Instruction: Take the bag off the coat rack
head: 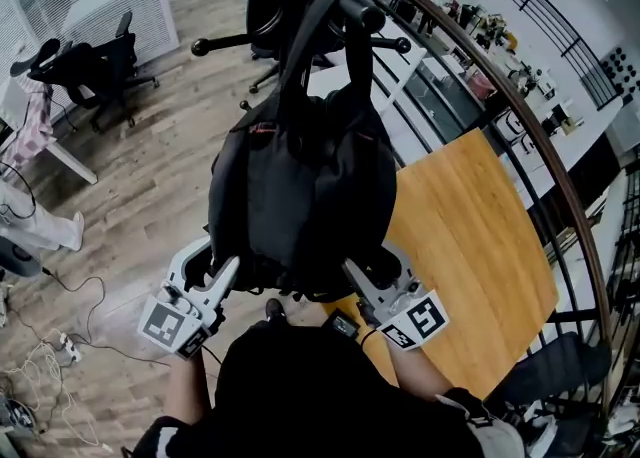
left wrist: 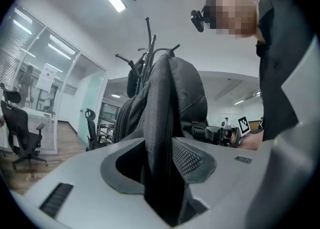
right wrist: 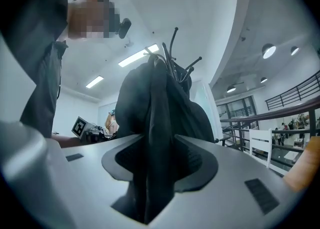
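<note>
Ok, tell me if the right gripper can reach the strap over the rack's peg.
Probably not as it stands: the right gripper is clamped on the bag low down; the strap hangs higher.

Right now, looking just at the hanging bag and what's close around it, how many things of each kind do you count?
White two-jaw grippers: 2, the left gripper and the right gripper
Black fabric backpack: 1
Black coat rack with hooks: 1
Orange-brown wooden table: 1
Total: 5

left gripper (head: 212, 266), right gripper (head: 374, 268), both fingers (head: 226, 274) clamped
</note>
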The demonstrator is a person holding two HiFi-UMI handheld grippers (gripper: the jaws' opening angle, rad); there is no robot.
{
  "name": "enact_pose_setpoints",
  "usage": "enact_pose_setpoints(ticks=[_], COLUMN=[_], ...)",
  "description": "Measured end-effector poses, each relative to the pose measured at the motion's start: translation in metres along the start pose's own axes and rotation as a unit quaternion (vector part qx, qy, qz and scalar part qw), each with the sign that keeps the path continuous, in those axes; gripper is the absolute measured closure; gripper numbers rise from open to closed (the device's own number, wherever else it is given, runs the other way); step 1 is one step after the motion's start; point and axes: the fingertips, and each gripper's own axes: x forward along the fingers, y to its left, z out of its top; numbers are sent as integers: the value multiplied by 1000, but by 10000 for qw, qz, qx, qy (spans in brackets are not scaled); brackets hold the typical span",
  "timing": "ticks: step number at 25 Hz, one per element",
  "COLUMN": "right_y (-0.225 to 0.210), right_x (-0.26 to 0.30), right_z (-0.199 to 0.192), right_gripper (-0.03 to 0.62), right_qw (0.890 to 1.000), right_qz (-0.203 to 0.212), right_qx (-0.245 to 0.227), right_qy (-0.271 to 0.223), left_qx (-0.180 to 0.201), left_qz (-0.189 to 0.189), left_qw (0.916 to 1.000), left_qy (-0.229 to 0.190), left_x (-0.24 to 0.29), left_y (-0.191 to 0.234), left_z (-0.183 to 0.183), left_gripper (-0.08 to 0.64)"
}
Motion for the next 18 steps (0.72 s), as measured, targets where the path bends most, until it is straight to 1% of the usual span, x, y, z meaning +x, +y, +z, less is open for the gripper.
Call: enact_pose_setpoints(ticks=[3,5,8,10,13,15,18], right_y=[5,6,11,15,16,18,23], right_x=[5,6,10,14,15,13,10], right_z=[-4,-6,-11,-13,-14,-15,-18], right_gripper=[425,431,439,447,448,446,443], right_qw=[9992,9979,9962,9942,9916,9905,9884], right_qz=[227,343,556,709,758,731,753], right_qx=[307,507,623,748,904,953,1095], right_qy=[-105,-217,-246,-295,-536,-663,-739], left_qx=[-100,-29,173,81,-137,-148,-44], left_qz=[-235,-400,-421,-442,-635,-771,-904], left_qw=[9997,9992,9990,9988,9969,9958,9945], left_qy=[-30,-34,-46,-185,-440,-462,-521], left_x=[-1,0,1,1,7,11,14], left_y=[-2,-4,1,10,20,22,23], left_z=[-1,-2,-6,-8,-11,-13,-13], left_gripper=[397,407,409,408,393,383,388])
